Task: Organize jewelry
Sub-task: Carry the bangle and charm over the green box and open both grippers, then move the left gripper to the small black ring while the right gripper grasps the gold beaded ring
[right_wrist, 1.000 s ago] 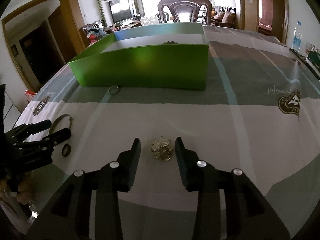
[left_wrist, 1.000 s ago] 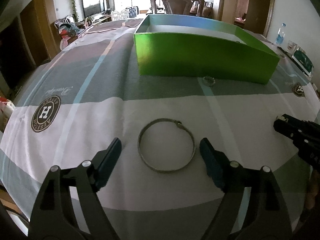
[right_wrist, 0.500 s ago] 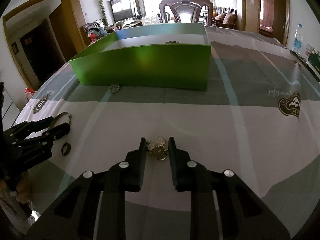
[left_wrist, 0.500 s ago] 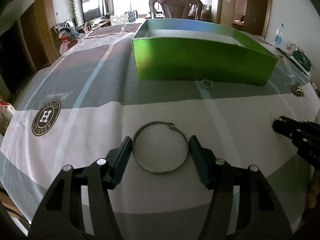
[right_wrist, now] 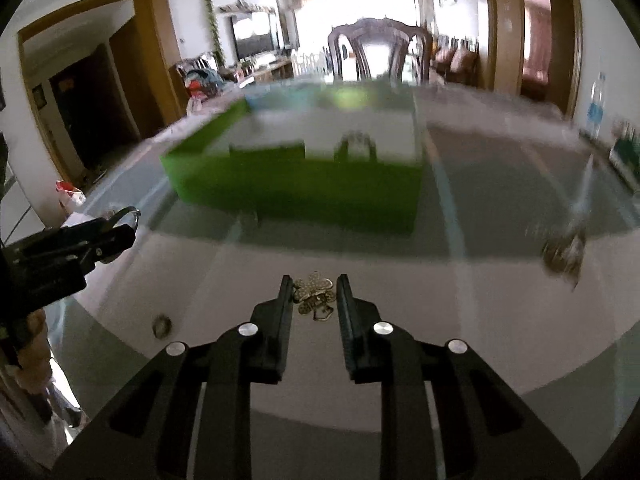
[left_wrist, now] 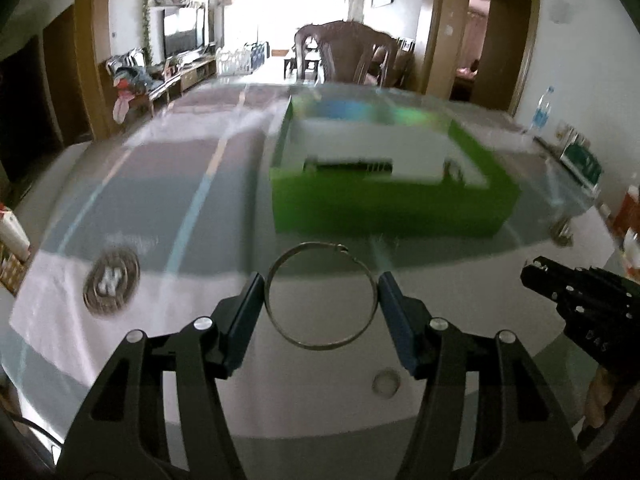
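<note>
My left gripper (left_wrist: 322, 285) is shut on a thin metal bangle (left_wrist: 320, 347), its pads pressing the hoop's two sides, and holds it above the tablecloth. In the right wrist view my right gripper (right_wrist: 314, 283) is shut on a gold flower-shaped brooch (right_wrist: 314, 294), also lifted off the cloth. A green open box (left_wrist: 392, 208) with a white inside stands ahead of both; its near wall (right_wrist: 296, 188) is blurred. Each gripper shows in the other's view: the right gripper (left_wrist: 580, 296) at the right edge, the left gripper (right_wrist: 68, 248) at the left.
A small ring (left_wrist: 386, 382) lies on the cloth under the bangle and also shows as the small ring (right_wrist: 162, 325) in the right wrist view. The round table wears a grey and white cloth (left_wrist: 160, 200) with a round logo (left_wrist: 111, 282). A wooden chair (right_wrist: 380, 48) stands beyond the box.
Both grippers closed, the left on the bangle and the right on the brooch, then rose off the cloth. The view now looks down into the box, blurred by motion.
</note>
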`<state>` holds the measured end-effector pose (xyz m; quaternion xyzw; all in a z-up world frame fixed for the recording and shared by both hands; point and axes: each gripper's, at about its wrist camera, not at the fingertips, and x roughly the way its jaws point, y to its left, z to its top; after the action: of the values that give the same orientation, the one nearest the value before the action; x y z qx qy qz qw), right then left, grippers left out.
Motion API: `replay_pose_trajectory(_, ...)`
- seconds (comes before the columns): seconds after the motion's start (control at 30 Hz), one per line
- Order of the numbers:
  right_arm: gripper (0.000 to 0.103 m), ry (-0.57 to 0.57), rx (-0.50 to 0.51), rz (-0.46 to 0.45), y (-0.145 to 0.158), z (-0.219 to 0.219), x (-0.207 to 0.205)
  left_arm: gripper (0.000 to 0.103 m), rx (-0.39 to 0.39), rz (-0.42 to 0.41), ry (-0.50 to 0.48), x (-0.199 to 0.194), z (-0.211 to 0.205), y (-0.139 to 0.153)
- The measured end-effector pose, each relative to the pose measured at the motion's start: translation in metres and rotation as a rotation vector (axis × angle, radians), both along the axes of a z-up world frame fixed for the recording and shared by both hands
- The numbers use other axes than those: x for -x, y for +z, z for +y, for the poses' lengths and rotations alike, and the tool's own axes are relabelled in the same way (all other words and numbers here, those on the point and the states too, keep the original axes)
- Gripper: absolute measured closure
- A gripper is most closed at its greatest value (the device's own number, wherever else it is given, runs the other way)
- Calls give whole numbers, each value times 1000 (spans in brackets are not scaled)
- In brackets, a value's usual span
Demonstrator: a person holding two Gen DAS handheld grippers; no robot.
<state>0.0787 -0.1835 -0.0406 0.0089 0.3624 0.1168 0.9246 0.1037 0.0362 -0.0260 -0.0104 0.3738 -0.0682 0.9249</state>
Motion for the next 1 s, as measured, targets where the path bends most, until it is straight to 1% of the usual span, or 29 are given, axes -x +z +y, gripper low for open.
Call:
replay_pose_trajectory(0.07, 81, -15, 25, -56, 27, 0, -12, 44, -2, -18, 1, -13, -1, 17)
replay_pose_trajectory(0.13, 81, -24, 29, -92, 48, 0, -31, 44, -24, -40, 14, -34, -5, 34)
replay_pose_trajectory(0.2, 81, -36, 29, -91, 59, 1, -58, 44, -40, -37, 24, -64, -13, 43)
replay_pose_trajectory(0.23, 81, -44, 29, -82, 60, 2, -74, 44, -45, -29, 22, -78, -17, 43)
replay_pose_trajectory(0.27, 81, -50, 25, -52, 55, 2, -96, 44, -50, -17, 26, -92, -20, 42)
replay_pose_trajectory(0.33, 81, -75, 17, 13, 40, 3, -126, 44, -67, 11, 53, -123, -26, 31)
replay_pose_trajectory(0.4, 81, -83, 13, 65, 24, 6, -147, 44, -59, 59, 82, -150, -27, 15)
replay_pose_trajectory(0.47, 81, -101, 36, 95, 11, 11, -160, 44, -27, 93, 94, -164, -23, 5)
replay_pose_trajectory(0.53, 80, -114, 62, 105, 0, 14, -163, 44, -15, 111, 101, -171, -21, -2)
replay_pose_trajectory(0.57, 79, -119, 62, 101, -1, 16, -163, 44, -17, 108, 104, -172, -21, -3)
replay_pose_trajectory(0.6, 68, -123, 52, 94, 1, 15, -160, 43, -15, 100, 106, -170, -20, -2)
replay_pose_trajectory(0.63, 55, -122, 35, 83, 4, 13, -156, 38, -11, 88, 106, -169, -20, 0)
replay_pose_trajectory(0.67, 53, -122, 14, 63, 8, 11, -148, 33, -4, 73, 102, -165, -19, 1)
replay_pose_trajectory(0.77, 53, -94, -30, 44, 19, 8, -120, 31, -17, 31, 95, -147, -15, 13)
replay_pose_trajectory(0.83, 53, -69, -62, 49, 24, 8, -102, 30, -46, 9, 86, -128, -11, 17)
replay_pose_trajectory(0.87, 53, -44, -77, 60, 23, 11, -89, 28, -76, -4, 92, -114, -9, 18)
replay_pose_trajectory(0.9, 54, -24, -76, 75, 21, 15, -81, 28, -117, -15, 103, -98, -5, 15)
replay_pose_trajectory(0.93, 57, -8, -61, 96, 16, 22, -75, 27, -143, -16, 108, -88, -2, 13)
replay_pose_trajectory(1.0, 59, 7, -10, 155, 2, 41, -70, 27, -185, -3, 116, -61, 7, 2)
